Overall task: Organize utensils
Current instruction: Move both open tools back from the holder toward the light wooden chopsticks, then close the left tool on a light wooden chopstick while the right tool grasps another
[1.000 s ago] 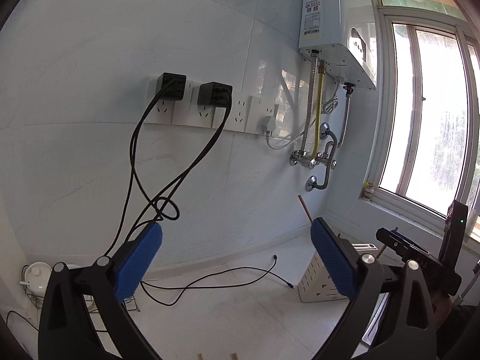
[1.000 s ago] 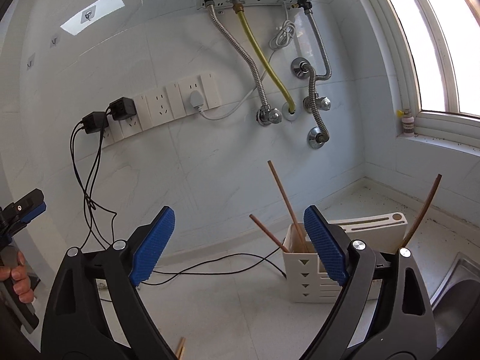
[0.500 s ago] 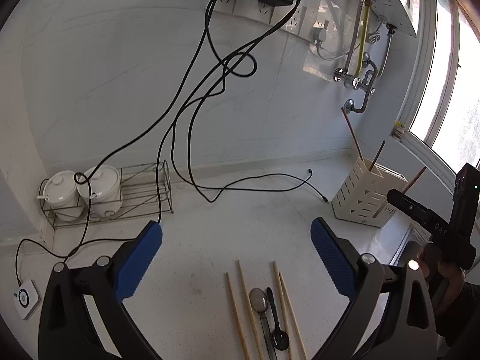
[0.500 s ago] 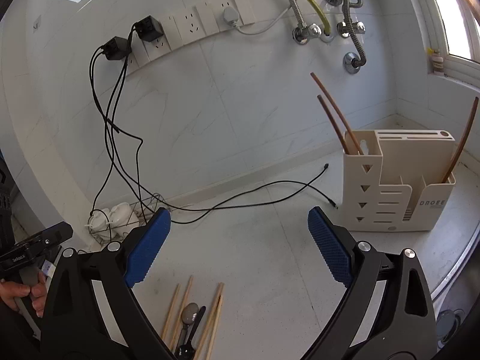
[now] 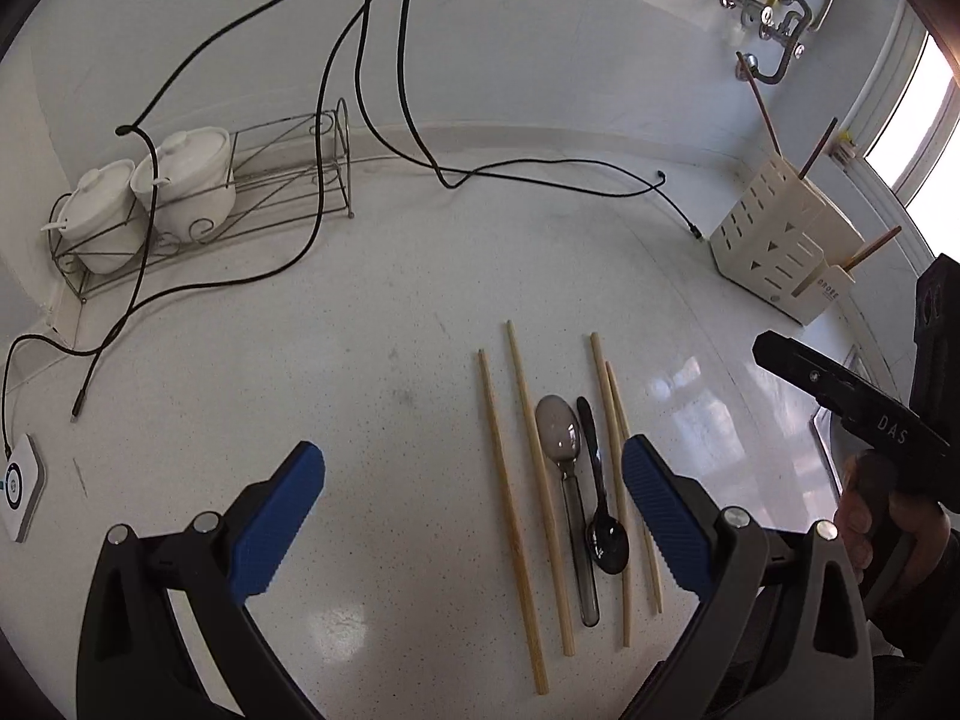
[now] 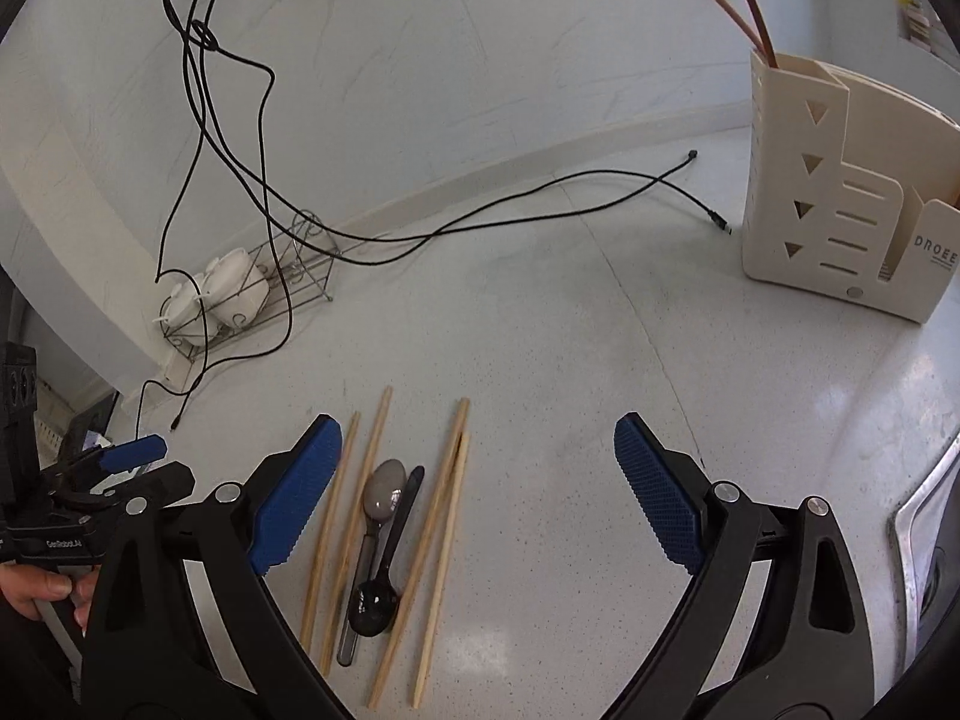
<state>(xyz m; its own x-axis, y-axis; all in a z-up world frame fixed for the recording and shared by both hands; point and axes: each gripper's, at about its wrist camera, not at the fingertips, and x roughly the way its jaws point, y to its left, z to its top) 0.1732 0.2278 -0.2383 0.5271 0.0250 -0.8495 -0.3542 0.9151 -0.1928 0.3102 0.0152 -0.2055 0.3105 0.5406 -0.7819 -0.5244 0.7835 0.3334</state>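
Observation:
Several wooden chopsticks [image 5: 510, 498] [image 6: 441, 546], a grey spoon [image 5: 559, 429] [image 6: 384, 489] and a black spoon [image 5: 607, 537] [image 6: 375, 600] lie side by side on the white counter. A cream utensil holder [image 5: 774, 252] [image 6: 840, 204] stands at the far right with dark chopsticks in it. My left gripper [image 5: 474, 516] is open and empty above the counter, left of the utensils. My right gripper [image 6: 474, 492] is open and empty, above and just right of the utensils.
A wire rack with two white lidded pots [image 5: 174, 180] [image 6: 228, 288] stands at the back left by the wall. Black cables [image 5: 540, 177] [image 6: 480, 222] trail over the counter. A sink edge [image 6: 924, 516] is at the right. A small white device [image 5: 18, 486] lies far left.
Both grippers have tilted down from the wall toward the counter and moved closer to it. The loose utensils now fill the lower middle of both views. Both stayed open.

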